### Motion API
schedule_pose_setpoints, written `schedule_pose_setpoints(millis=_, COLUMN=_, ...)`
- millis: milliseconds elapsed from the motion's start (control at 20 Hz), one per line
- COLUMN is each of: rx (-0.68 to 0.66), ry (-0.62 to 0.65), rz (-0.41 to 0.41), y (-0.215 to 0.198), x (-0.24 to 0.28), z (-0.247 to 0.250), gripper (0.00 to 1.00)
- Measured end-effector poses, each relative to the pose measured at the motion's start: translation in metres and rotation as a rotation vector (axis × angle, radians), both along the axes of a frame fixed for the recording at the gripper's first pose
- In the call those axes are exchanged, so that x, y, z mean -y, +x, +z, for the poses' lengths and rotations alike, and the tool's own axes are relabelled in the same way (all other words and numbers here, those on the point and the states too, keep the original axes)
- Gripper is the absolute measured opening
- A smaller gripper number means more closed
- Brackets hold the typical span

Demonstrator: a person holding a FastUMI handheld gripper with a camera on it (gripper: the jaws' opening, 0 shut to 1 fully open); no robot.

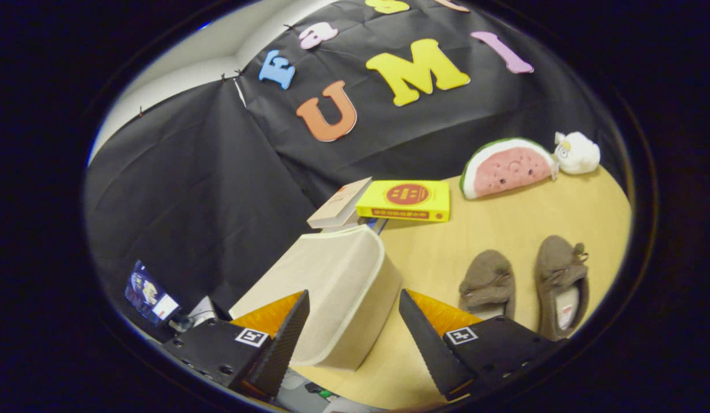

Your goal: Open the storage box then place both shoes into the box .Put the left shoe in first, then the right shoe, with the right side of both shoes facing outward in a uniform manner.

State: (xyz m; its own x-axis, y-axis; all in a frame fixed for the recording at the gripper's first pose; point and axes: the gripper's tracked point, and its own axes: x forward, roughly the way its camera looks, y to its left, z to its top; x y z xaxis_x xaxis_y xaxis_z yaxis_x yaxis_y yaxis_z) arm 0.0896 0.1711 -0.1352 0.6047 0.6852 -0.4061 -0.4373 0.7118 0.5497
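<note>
A beige storage box (332, 287) with its lid closed stands on the wooden table (435, 246), between and just ahead of my fingers. My gripper (355, 335) is open and hovers above the box's near end, touching nothing. Two brown slippers lie side by side on the table to the right of the box, toes pointing away from me. The left slipper (488, 282) is just beyond my right finger (429, 344). The right slipper (561, 284) lies further right, its insole showing.
A yellow book (406, 201) and a pale book (338, 204) lie beyond the box near the black cloth wall. A watermelon-slice plush (507, 167) and a small white plush (577, 152) sit at the table's far right. A small screen (149, 292) shows off the table's left side.
</note>
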Motion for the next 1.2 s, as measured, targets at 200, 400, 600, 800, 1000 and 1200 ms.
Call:
schedule_pose_setpoints(millis=200, rx=-0.141, ry=0.198, rz=0.118, y=0.009, x=-0.027, z=-0.004, gripper=0.96)
schedule_pose_setpoints(millis=400, rx=-0.242, ry=0.324, rz=0.148, y=0.023, x=-0.031, z=-0.013, gripper=0.95)
schedule_pose_setpoints(millis=600, rx=-0.369, ry=0.431, rz=0.184, y=0.033, x=-0.04, z=-0.022, gripper=0.94)
schedule_pose_setpoints(millis=800, rx=-0.507, ry=0.518, rz=0.226, y=0.033, x=-0.048, z=-0.029, gripper=0.94)
schedule_pose_setpoints(millis=1000, rx=-0.481, ry=0.479, rz=0.214, y=0.034, x=-0.047, z=-0.026, gripper=0.59)
schedule_pose_setpoints(millis=1200, rx=-0.48, ry=0.448, rz=0.187, y=0.035, x=-0.04, z=-0.023, gripper=0.37)
